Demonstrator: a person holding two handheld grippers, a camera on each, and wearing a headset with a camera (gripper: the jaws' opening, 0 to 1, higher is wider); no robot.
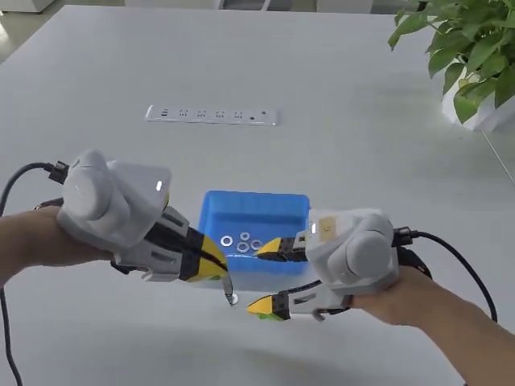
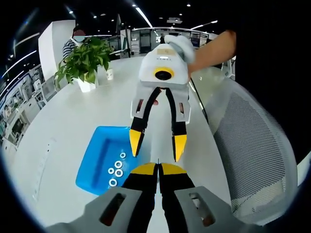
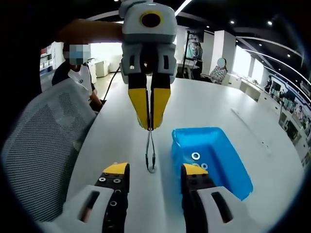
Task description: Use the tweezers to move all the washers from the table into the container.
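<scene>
Tweezers (image 3: pixel 150 145) sit clamped in the left tongs (image 3: pixel 149 109), whose jaws are closed on them; the tips meet a washer (image 3: pixel 151 169) low at the counter (image 1: pixel 322 104), just beside the blue container (image 1: pixel 257 201). Several washers (image 1: pixel 244 241) lie inside it. The right tongs (image 2: pixel 157 145) gape wide, holding nothing, near the tweezers.

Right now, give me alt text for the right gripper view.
The left gripper, shut on tweezers, points down from the top, a washer at the tweezers' tips just left of a blue container holding more washers on a white table.
</scene>
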